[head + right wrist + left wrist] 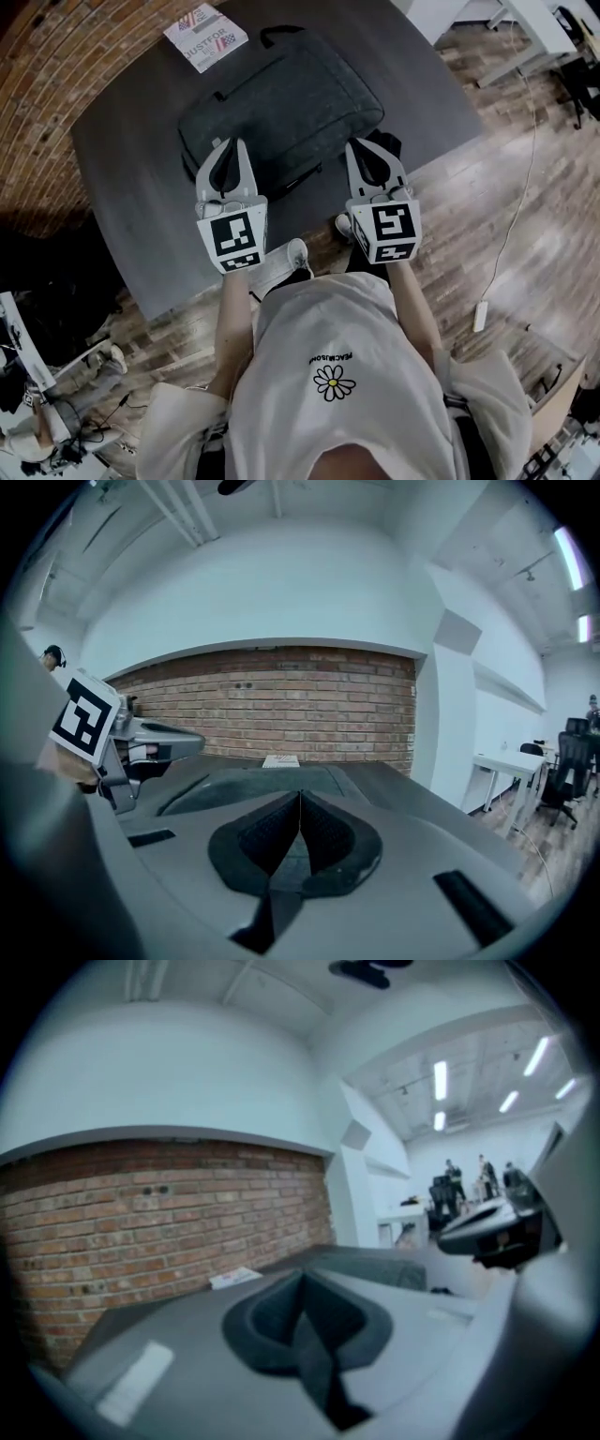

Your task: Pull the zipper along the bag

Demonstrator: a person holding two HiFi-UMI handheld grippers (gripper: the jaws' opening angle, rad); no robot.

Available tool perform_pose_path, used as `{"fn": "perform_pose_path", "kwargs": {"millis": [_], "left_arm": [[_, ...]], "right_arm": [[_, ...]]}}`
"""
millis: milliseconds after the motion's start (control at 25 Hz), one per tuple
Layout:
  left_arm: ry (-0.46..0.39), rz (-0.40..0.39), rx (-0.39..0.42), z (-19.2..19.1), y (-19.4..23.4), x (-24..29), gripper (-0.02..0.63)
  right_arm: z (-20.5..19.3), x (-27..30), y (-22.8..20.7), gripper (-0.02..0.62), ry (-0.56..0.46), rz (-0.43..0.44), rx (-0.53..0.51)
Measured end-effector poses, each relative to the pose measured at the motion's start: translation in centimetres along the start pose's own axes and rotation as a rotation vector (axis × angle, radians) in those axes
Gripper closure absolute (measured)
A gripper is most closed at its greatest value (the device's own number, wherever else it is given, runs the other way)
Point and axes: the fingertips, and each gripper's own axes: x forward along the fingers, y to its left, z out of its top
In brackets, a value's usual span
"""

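A dark grey bag [281, 103] lies flat on the dark table [122, 169], its carry handle at the far side. I cannot make out its zipper pull. My left gripper [230, 145] hovers over the bag's near left corner, shut and holding nothing. My right gripper [361, 148] hangs at the bag's near right corner, also shut and empty. In the left gripper view the jaws meet at the tips [302, 1279], and the right gripper [497, 1232] shows at the side. In the right gripper view the closed tips [300, 797] point over the bag [253, 782].
A printed booklet [206, 36] lies on the table's far left, beyond the bag. A brick wall [56, 66] runs behind the table. White desks [525, 28] stand at the upper right on the wooden floor. A cable with a white power block [481, 316] lies to the right.
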Motion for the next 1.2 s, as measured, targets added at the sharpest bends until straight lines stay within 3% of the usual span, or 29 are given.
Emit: {"fn": "perform_pose_path", "kwargs": {"millis": [120,240,440,640,840,1200], "left_arm": [[0.058,-0.097,0.107,-1.4,-1.5,1.7,0.607],[0.111,-0.157,0.144,-2.9,-2.1,2.9,0.607],[0.173,-0.196,0.171,-5.8,-2.7,4.2,0.607],[0.203,-0.225,0.189,-7.4,-2.8,5.1,0.607],[0.222,-0.245,0.201,-8.4,-3.0,5.7,0.607],[0.244,-0.275,0.151,-9.5,-3.2,6.1,0.607]], "right_arm": [[-2.4,0.3,1.3,0.499,0.082,0.031,0.015],[-5.4,0.8,2.6,0.472,0.169,0.058,0.006],[-10.5,2.0,3.5,0.471,0.282,0.009,-0.037],[-13.5,3.0,4.2,0.471,0.333,-0.055,-0.133],[-15.2,4.2,5.5,0.471,0.373,-0.039,-0.189],[-16.1,5.3,5.3,0.484,0.41,-0.061,-0.23]]}}
